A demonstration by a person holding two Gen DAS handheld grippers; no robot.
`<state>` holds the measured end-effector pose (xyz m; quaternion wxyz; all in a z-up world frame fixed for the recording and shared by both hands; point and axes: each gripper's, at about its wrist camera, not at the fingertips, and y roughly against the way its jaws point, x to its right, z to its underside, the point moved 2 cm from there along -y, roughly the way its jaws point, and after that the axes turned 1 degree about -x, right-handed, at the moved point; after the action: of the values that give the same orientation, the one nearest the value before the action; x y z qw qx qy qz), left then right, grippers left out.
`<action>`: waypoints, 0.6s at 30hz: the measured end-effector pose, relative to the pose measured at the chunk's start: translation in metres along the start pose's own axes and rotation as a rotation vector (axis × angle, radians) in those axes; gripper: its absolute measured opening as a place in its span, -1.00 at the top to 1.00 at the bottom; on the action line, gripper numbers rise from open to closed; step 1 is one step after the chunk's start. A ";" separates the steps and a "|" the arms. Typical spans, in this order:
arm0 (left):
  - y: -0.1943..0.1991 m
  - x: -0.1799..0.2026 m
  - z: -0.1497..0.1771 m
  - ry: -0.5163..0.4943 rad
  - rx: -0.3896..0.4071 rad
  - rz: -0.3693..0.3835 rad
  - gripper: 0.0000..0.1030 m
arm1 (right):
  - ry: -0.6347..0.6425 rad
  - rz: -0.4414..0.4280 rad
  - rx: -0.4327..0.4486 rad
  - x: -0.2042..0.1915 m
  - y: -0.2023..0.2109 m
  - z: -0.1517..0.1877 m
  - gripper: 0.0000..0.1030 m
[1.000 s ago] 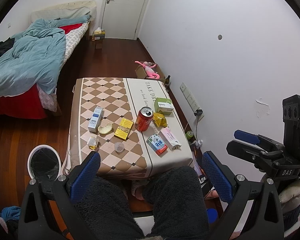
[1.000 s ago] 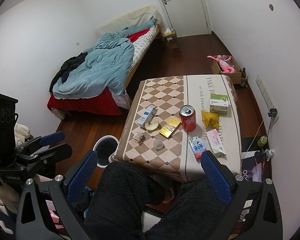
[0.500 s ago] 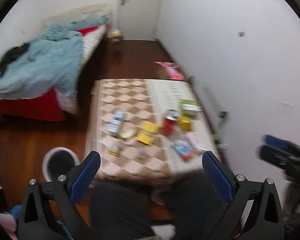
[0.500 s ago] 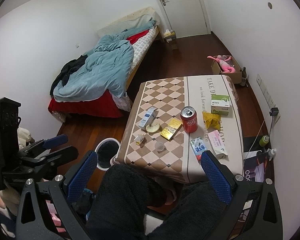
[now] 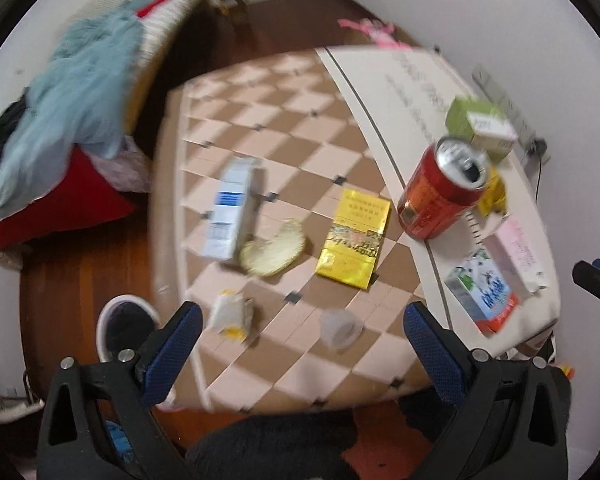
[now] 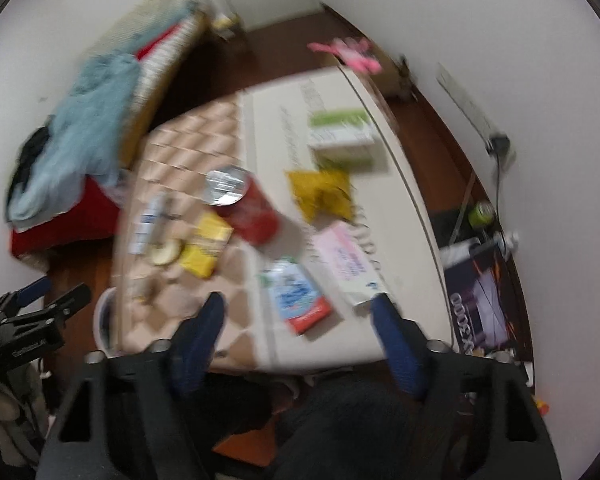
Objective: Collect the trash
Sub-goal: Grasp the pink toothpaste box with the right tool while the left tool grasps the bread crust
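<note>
Both grippers hang over the near edge of the table (image 5: 172,128), above the seated person's dark-clad knees, and nothing has been picked up yet; this looks like the reach toward the first piece of trash.

The left gripper (image 5: 300,332) is spread wide and empty. Nearest it lie a crumpled white-and-yellow wrapper (image 5: 231,314) to the left and a small clear cup (image 5: 340,328), on its side, to the right. The right gripper (image 6: 298,320) is closing, with nothing between its pads; the blue-and-red carton (image 6: 300,298) lies flat just beyond it, and a pink-and-white box (image 6: 350,266) just right of that.

Next, I'd say, each gripper must settle on one near item, drop squarely over it and pinch. The cup looks flimsy, so a light squeeze should do.

Farther in sit a gold packet (image 5: 356,238), a half round of bread (image 5: 272,248) touching a blue-and-white box (image 5: 232,208), and an upright red can (image 5: 440,196), open on top; what is inside I cannot tell. Behind the can are a yellow wrapper (image 6: 322,192) and a green-and-white box (image 6: 344,136).

On the floor left of the table stands a white-rimmed bin (image 5: 122,320), dark inside; its contents are hidden. It is the likely place for everything.
</note>
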<state>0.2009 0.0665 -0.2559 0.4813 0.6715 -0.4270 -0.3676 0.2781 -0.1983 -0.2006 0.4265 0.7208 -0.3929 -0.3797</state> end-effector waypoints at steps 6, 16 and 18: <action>-0.052 0.004 -0.017 -0.083 -0.083 -0.006 -0.63 | -0.060 0.063 -0.106 0.031 -0.090 -0.021 -0.44; -0.099 -0.009 -0.017 -0.129 -0.152 -0.027 -0.63 | -0.028 0.127 -0.244 0.044 -0.174 -0.023 -0.44; -0.107 -0.008 -0.017 -0.140 -0.159 -0.022 -0.61 | -0.021 0.131 -0.248 0.042 -0.179 -0.021 -0.30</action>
<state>0.2367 0.0984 -0.3535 0.4978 0.6086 -0.4217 -0.4516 0.3573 -0.1700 -0.3658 0.5321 0.6313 -0.3937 -0.4041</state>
